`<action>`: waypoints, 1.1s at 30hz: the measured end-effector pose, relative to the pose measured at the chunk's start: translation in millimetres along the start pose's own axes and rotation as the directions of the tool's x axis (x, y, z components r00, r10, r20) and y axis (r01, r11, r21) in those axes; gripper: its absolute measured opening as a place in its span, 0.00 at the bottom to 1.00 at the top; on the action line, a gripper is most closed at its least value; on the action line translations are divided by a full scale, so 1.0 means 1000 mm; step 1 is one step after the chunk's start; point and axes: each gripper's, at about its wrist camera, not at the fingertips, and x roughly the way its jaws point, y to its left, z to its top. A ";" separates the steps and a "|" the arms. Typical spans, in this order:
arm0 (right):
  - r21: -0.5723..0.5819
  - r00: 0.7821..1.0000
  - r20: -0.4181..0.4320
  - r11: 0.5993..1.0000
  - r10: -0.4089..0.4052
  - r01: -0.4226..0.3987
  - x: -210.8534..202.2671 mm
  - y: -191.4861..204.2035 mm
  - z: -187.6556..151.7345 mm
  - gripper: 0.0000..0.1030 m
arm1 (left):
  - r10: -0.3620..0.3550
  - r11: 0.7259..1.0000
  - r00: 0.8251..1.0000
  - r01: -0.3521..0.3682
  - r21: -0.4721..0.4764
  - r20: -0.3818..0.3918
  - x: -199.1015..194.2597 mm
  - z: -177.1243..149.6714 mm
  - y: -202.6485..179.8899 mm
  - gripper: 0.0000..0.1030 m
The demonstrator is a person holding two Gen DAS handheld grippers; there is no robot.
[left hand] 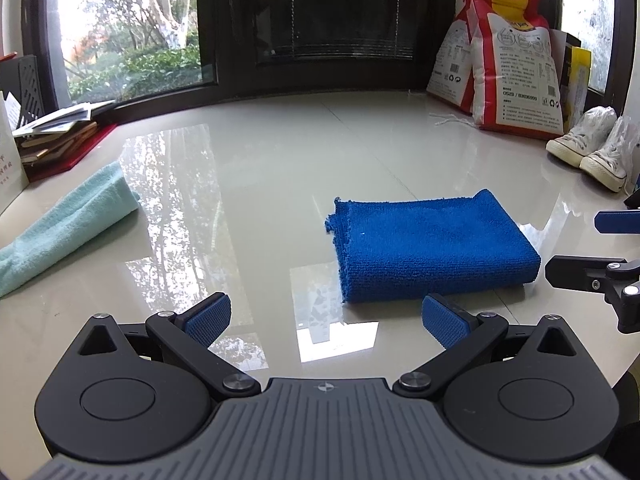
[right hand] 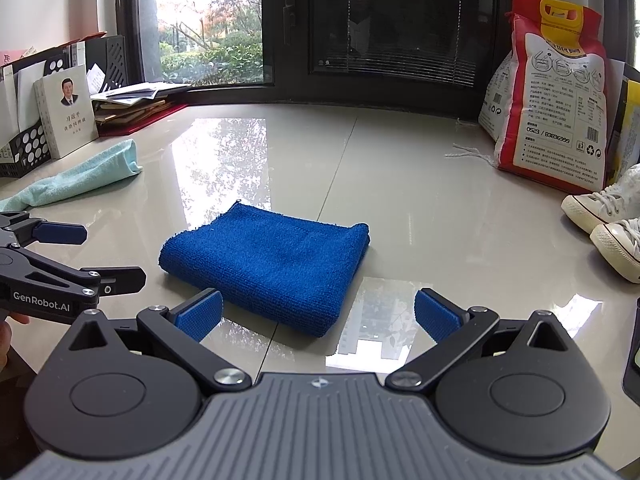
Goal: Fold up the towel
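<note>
A blue towel (left hand: pixel 432 246) lies folded into a thick rectangle on the glossy cream surface (left hand: pixel 260 184); it also shows in the right wrist view (right hand: pixel 268 264). My left gripper (left hand: pixel 326 320) is open and empty, just short of the towel's near left corner. My right gripper (right hand: pixel 318 314) is open and empty, its fingers spanning the towel's near corner without touching it. The right gripper also shows at the right edge of the left wrist view (left hand: pixel 588 250), and the left gripper at the left edge of the right wrist view (right hand: pixel 100 256).
A light green towel (left hand: pixel 64 220) lies rolled at the left. Books and file holders (right hand: pixel 60 116) stand at the back left. Red and white sacks (right hand: pixel 548 96) and white sneakers (right hand: pixel 604 216) sit at the right. Dark window frames (left hand: pixel 320 28) close the back.
</note>
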 end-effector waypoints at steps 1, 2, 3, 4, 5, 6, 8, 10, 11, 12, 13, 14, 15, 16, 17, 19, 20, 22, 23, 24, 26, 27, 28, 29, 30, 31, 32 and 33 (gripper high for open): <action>0.000 1.000 0.000 1.000 -0.001 0.001 0.000 0.000 0.000 1.00 | 0.000 1.000 1.000 0.000 0.002 -0.001 0.001 0.000 0.000 1.00; 0.001 1.000 -0.001 1.000 -0.001 0.001 0.000 0.000 0.000 1.00 | -0.003 1.000 1.000 0.003 0.004 -0.001 0.002 0.000 0.000 1.00; 0.002 1.000 -0.002 1.000 -0.001 0.001 0.001 0.000 0.000 1.00 | -0.005 1.000 1.000 0.005 0.006 -0.001 0.003 -0.001 0.000 1.00; 0.002 1.000 -0.003 1.000 -0.002 0.002 0.001 0.000 0.000 1.00 | -0.008 1.000 1.000 0.008 0.008 -0.001 0.003 -0.001 0.000 1.00; 0.002 1.000 -0.003 1.000 -0.003 0.003 0.001 0.000 0.000 1.00 | -0.010 1.000 1.000 0.010 0.009 -0.001 0.004 -0.001 0.000 1.00; 0.003 1.000 -0.004 1.000 -0.004 0.004 0.002 0.000 0.000 1.00 | -0.013 1.000 1.000 0.013 0.011 -0.001 0.005 -0.002 0.000 1.00; 0.004 1.000 -0.005 1.000 -0.003 0.003 0.002 -0.001 0.000 1.00 | -0.019 1.000 1.000 0.019 0.012 -0.002 0.006 -0.002 0.000 1.00; 0.005 1.000 -0.007 1.000 -0.003 0.003 0.003 -0.001 0.000 1.00 | -0.024 1.000 1.000 0.024 0.011 -0.003 0.008 -0.002 0.000 1.00; 0.005 1.000 -0.007 1.000 -0.004 0.004 0.004 -0.001 -0.001 1.00 | -0.026 1.000 1.000 0.026 0.011 -0.004 0.009 -0.002 0.001 1.00; 0.006 1.000 -0.008 1.000 -0.004 0.004 0.004 -0.001 -0.001 1.00 | -0.028 1.000 1.000 0.028 0.011 -0.004 0.009 -0.002 0.001 1.00; 0.006 1.000 -0.009 1.000 -0.003 0.003 0.004 -0.001 -0.001 1.00 | -0.030 0.999 1.000 0.030 0.011 -0.005 0.010 -0.002 0.002 1.00; 0.007 1.000 -0.010 1.000 -0.001 0.002 0.005 -0.001 -0.001 1.00 | -0.034 0.999 0.999 0.034 0.011 -0.003 0.010 -0.002 0.002 1.00; 0.008 1.000 -0.010 1.000 0.000 0.000 0.005 -0.001 0.000 1.00 | -0.038 0.999 0.999 0.038 0.012 -0.001 0.011 -0.002 0.002 1.00; 0.008 1.000 -0.011 1.000 -0.001 0.001 0.006 -0.001 0.000 1.00 | -0.042 0.999 0.999 0.042 0.013 0.002 0.011 -0.002 0.002 1.00; 0.007 1.000 -0.011 1.000 -0.001 0.001 0.006 -0.001 0.000 1.00 | -0.047 0.999 0.999 0.047 0.014 0.005 0.012 -0.002 0.002 1.00; 0.007 1.000 -0.013 1.000 0.000 0.001 0.007 -0.001 0.000 1.00 | -0.057 0.998 0.998 0.057 0.018 0.010 0.012 -0.002 0.003 0.99; 0.007 1.000 -0.014 1.000 0.000 0.000 0.008 -0.001 0.000 1.00 | -0.060 0.998 0.998 0.060 0.018 0.010 0.013 -0.002 0.003 0.98; 0.007 1.000 -0.018 1.000 0.000 0.000 0.009 -0.001 0.000 1.00 | -0.084 0.996 0.996 0.084 0.025 0.013 0.013 -0.002 0.000 0.91; 0.007 1.000 -0.019 1.000 -0.001 0.001 0.010 -0.001 0.001 1.00 | -0.093 0.995 0.996 0.092 0.028 0.012 0.014 -0.001 -0.001 0.88; 0.006 1.000 -0.020 1.000 -0.001 0.001 0.011 -0.001 0.001 1.00 | -0.101 0.994 0.995 0.100 0.031 0.011 0.016 0.000 -0.001 0.85; 0.007 1.000 -0.021 1.000 -0.001 0.001 0.012 -0.002 0.001 1.00 | -0.110 0.993 0.994 0.110 0.037 0.008 0.019 0.001 -0.002 0.80; 0.007 1.000 -0.023 1.000 -0.001 0.002 0.012 -0.002 0.001 1.00 | -0.115 0.993 0.993 0.115 0.041 0.006 0.021 0.002 -0.003 0.76; 0.008 1.000 -0.024 1.000 -0.002 0.002 0.013 -0.002 0.001 1.00 | -0.120 0.992 0.993 0.119 0.044 0.005 0.023 0.003 -0.003 0.75; 0.008 1.000 -0.025 1.000 -0.002 0.002 0.013 -0.003 0.001 1.00 | -0.124 0.991 0.992 0.124 0.047 0.003 0.024 0.003 -0.004 0.72; 0.009 1.000 -0.027 1.000 -0.001 0.001 0.013 -0.003 0.002 1.00 | -0.129 0.990 0.992 0.129 0.050 0.001 0.026 0.004 -0.005 0.69; 0.010 1.000 -0.029 1.000 0.000 0.000 0.014 -0.003 0.002 1.00 | -0.132 0.990 0.991 0.132 0.053 -0.002 0.028 0.005 -0.005 0.68; 0.013 1.000 -0.030 1.000 0.002 -0.002 0.014 -0.004 0.002 1.00 | -0.135 0.989 0.991 0.136 0.053 -0.007 0.031 0.005 -0.005 0.65; 0.016 0.999 -0.032 1.000 0.005 -0.004 0.015 -0.004 0.002 1.00 | -0.141 0.989 0.990 0.141 0.051 -0.013 0.034 0.005 -0.005 0.61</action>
